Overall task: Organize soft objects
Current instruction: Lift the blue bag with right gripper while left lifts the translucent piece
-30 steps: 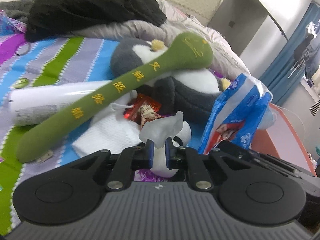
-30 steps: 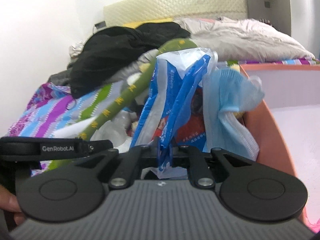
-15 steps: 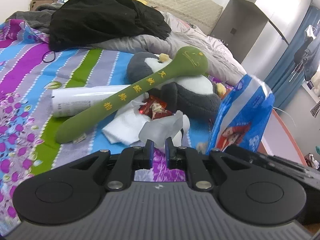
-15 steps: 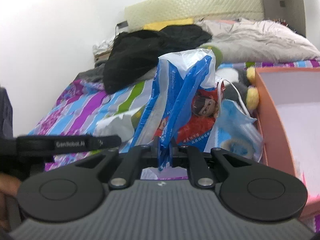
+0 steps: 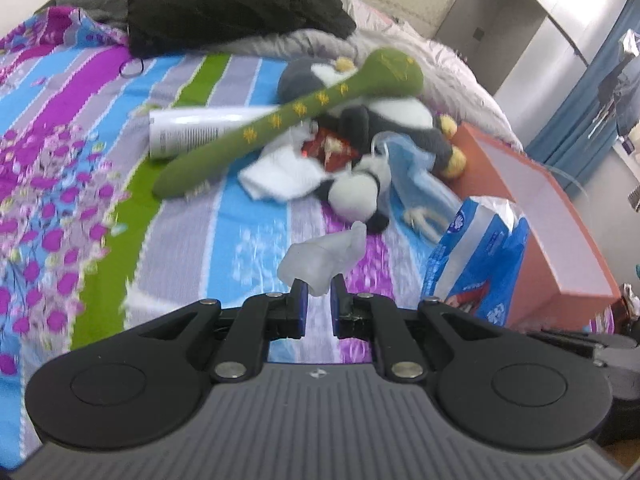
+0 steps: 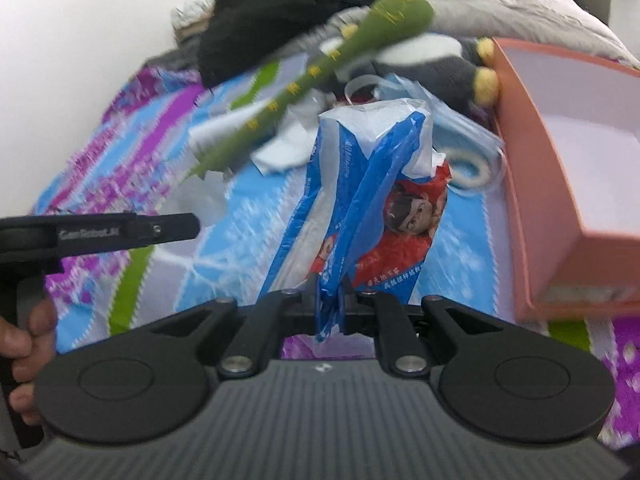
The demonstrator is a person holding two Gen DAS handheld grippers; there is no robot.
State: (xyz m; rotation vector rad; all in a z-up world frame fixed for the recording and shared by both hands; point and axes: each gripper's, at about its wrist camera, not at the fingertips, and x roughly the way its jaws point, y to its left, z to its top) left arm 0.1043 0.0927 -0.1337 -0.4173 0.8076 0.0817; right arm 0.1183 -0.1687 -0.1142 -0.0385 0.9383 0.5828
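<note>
My left gripper (image 5: pixel 318 294) is shut on a crumpled clear plastic wrapper (image 5: pixel 324 260) that sticks up from its pads, held above the striped bedspread (image 5: pixel 80 160). My right gripper (image 6: pixel 329 300) is shut on the edge of a blue-and-white tissue pack (image 6: pixel 368 196), which hangs upright in front of it; the same tissue pack (image 5: pixel 480 256) shows at the right of the left wrist view. Farther back lie a long green plush stick (image 5: pixel 280 116), a penguin plush (image 5: pixel 380 120), a blue face mask (image 5: pixel 416 176) and a white cloth (image 5: pixel 280 172).
An open orange box (image 5: pixel 560 216) with a pale inside sits at the bed's right edge, also as the orange box (image 6: pixel 532 184). A white cylinder (image 5: pixel 192 128), black clothing (image 5: pixel 232 8) and a grey quilt (image 5: pixel 440 64) lie beyond. A hand (image 6: pixel 24 340) holds the left gripper's handle.
Both grippers have pulled back from the pile with their loads. The face mask that hung on the tissue pack has dropped to the bed. More bedspread shows in front of each gripper.
</note>
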